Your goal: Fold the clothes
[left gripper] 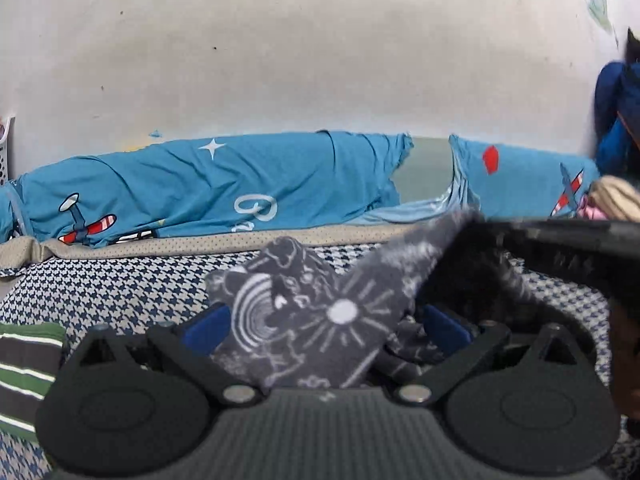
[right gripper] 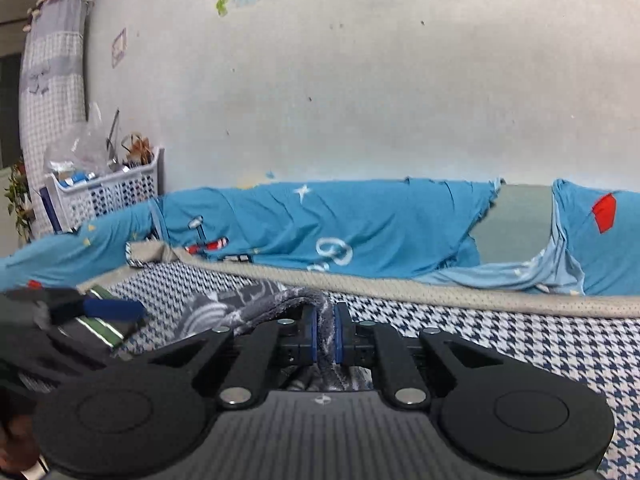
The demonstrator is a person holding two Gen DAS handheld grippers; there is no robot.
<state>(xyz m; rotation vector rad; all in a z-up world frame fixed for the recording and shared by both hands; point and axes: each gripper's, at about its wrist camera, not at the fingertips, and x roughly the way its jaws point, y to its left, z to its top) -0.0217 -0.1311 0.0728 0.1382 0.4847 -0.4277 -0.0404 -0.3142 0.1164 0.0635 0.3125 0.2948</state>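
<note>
Grey printed cloth [left gripper: 320, 312] lies between the spread-apart pads of our left hand-held gripper [left gripper: 324, 328] in the left wrist view, untouched by either pad, on a houndstooth bed cover [left gripper: 100, 292] with one striped folded garment [left gripper: 24, 376] at the left edge and blue bedding [left gripper: 200, 188] along the wall. From the right wrist view, our right hand-held gripper [right gripper: 325, 334] is clamped on a fold of that same cloth [right gripper: 256, 308], open houndstooth cover [right gripper: 500, 344] stretches to the right, and one white basket [right gripper: 108, 192] stands far left.

Houndstooth sheet [right gripper: 500, 344] lies bare rightward; blue bolster [right gripper: 360, 232] blocks beyond.
</note>
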